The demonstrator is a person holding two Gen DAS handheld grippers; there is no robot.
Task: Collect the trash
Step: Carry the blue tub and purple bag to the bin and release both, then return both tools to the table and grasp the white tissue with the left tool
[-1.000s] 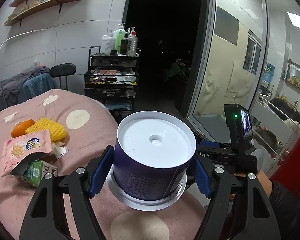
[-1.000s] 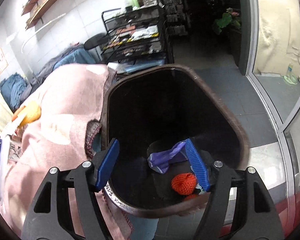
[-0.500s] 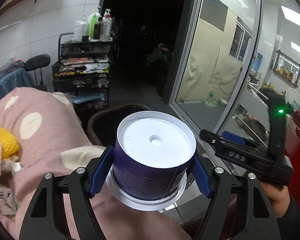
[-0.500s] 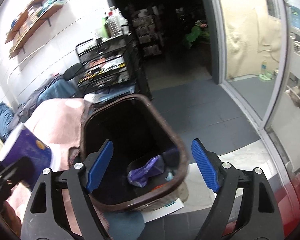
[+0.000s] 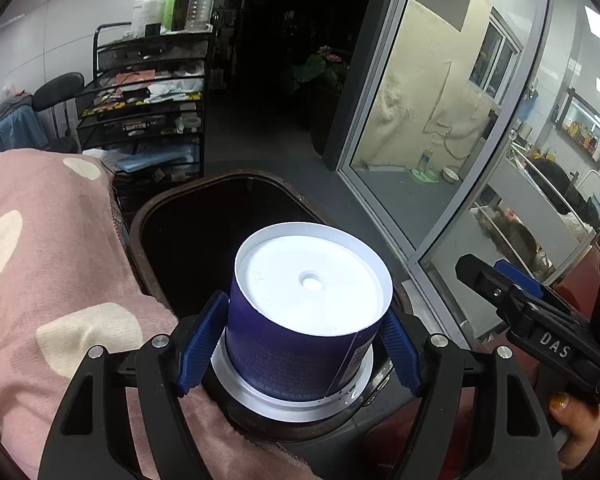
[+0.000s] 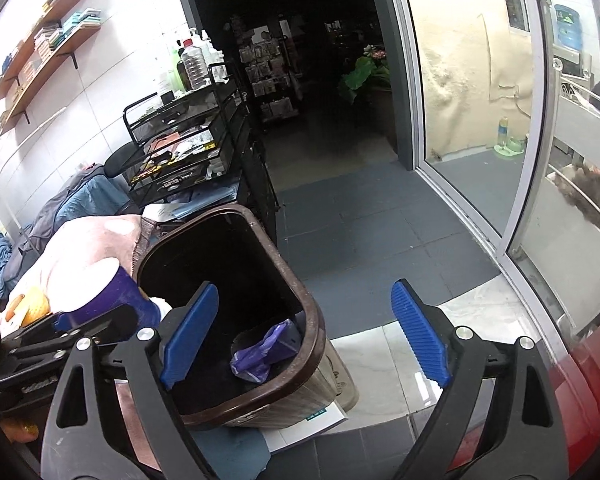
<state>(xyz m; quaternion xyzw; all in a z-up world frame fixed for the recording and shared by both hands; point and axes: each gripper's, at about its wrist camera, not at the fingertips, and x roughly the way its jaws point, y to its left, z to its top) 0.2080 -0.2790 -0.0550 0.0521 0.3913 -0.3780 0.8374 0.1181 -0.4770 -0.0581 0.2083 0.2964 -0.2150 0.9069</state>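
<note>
One upturned purple paper cup (image 5: 300,332), one brown plastic bin (image 6: 236,304) and one crumpled purple bag (image 6: 260,354) were there.

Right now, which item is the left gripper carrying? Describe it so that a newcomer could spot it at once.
Start at the brown trash bin standing on the floor beside the pink polka-dot blanket. Above its near rim, the left gripper clamps an upside-down purple cup, its white bottom facing the camera. Nothing else nearby is a purple cylinder with a white flange.
</note>
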